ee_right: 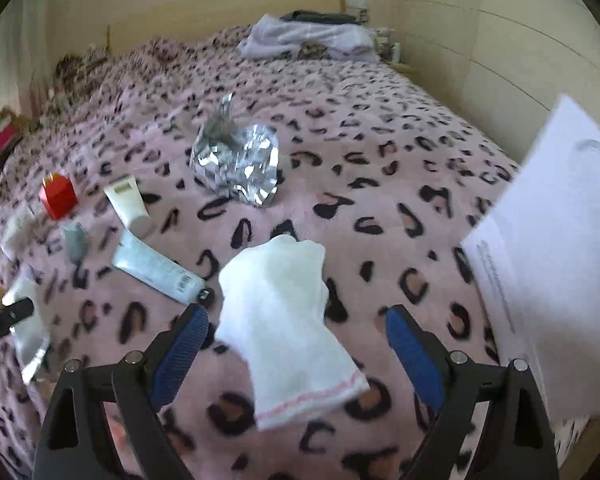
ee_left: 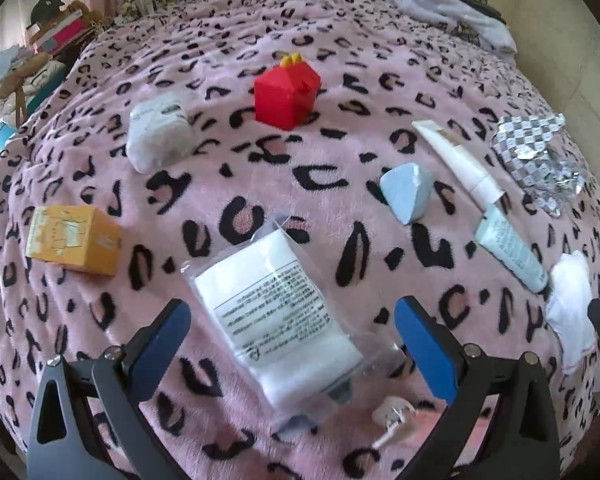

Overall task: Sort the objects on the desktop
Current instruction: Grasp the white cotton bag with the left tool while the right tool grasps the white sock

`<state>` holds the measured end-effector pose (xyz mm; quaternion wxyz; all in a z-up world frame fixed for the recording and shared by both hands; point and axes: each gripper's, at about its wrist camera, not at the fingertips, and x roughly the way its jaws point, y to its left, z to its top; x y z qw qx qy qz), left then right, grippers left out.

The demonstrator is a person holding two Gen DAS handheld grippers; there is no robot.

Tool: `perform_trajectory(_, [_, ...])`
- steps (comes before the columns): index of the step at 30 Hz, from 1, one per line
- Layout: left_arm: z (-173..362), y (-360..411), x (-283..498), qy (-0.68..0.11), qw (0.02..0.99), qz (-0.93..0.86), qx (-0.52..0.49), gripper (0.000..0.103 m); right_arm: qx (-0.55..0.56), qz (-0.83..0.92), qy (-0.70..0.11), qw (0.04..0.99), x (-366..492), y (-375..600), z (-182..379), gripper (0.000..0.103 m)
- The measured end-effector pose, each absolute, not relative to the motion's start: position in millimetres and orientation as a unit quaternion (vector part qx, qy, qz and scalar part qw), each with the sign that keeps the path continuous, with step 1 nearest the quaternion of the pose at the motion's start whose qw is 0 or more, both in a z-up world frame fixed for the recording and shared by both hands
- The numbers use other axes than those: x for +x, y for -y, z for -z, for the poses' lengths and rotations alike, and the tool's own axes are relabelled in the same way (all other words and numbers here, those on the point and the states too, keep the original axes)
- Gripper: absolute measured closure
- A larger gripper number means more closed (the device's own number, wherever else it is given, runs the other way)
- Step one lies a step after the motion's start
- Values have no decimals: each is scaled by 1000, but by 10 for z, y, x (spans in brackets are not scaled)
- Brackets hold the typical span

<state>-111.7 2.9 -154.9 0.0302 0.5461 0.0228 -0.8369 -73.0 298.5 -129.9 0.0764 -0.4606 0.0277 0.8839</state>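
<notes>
A: Left gripper point(ee_left: 292, 336) over the bed, jaws wide apart around a clear plastic packet point(ee_left: 276, 308) with white padding and a printed label inside. Not clamped, just straddling it. Flat on the pink leopard blanket point(ee_left: 340, 80), tilted diagonally.

B: Right gripper point(ee_right: 296, 332) same deal: jaws spread, nothing pinched, a white sock point(ee_right: 288, 328) with pink stitching at the cuff lying between them.

A: Only visible on the left cam: orange box point(ee_left: 74, 240), white wrapped bundle point(ee_left: 158, 136), small whitish clip thing point(ee_left: 392, 416) down by the jaws. Red house-shaped box point(ee_left: 286, 94) nice and sharp, pale blue wedge point(ee_left: 406, 192) near the white tube point(ee_left: 456, 160) and the mint tube point(ee_left: 510, 250).

B: Right cam only: big white printed sheet point(ee_right: 556, 248) at the right edge. Crumpled silver foil point(ee_right: 238, 160) much clearer here. Whole view a bit blurry though.
</notes>
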Motion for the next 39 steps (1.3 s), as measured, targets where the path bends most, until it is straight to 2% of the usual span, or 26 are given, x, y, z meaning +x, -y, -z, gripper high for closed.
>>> perform_trajectory(6, [1773, -40, -1216, -32, 32, 825, 563, 0, -483, -872, -5, 80, -925, -2933, 1541, 10])
perform_trajectory(18, [1873, -184, -1231, -3, 27, 829, 559, 1, -502, -861, -28, 76, -950, -2994, 1788, 11])
perform_trajectory(20, [1878, -224, -1234, 7, 25, 830, 557, 8, -505, -859, -27, 77, -957, -2984, 1815, 13])
perform_trajectory(22, [1880, -261, -1228, 16, 23, 830, 556, 13, -508, -858, -25, 75, -958, -2973, 1829, 26])
perform_trajectory(24, [1872, -292, -1225, 24, 23, 832, 554, 18, -506, -859, -29, 69, -946, -2963, 1825, 36])
perform_trajectory(25, [1866, -308, -1225, 27, 23, 832, 553, 24, -506, -859, -31, 66, -941, -2961, 1823, 44])
perform_trajectory(26, [1861, -318, -1226, 27, 22, 833, 553, 31, -506, -859, -35, 62, -936, -2958, 1822, 48])
perform_trajectory(28, [1850, -330, -1228, 26, 19, 833, 552, 39, -506, -860, -38, 56, -923, -2949, 1813, 60])
perform_trajectory(31, [1829, -361, -1219, 30, 17, 836, 548, 49, -505, -861, -38, 52, -903, -2922, 1788, 72])
perform_trajectory(35, [1787, -368, -1176, 33, 14, 840, 542, 60, -495, -866, -51, 51, -847, -2926, 1728, 80])
perform_trajectory(39, [1679, -315, -1120, 21, 8, 846, 533, 62, -480, -873, -74, 50, -763, -2960, 1644, 82])
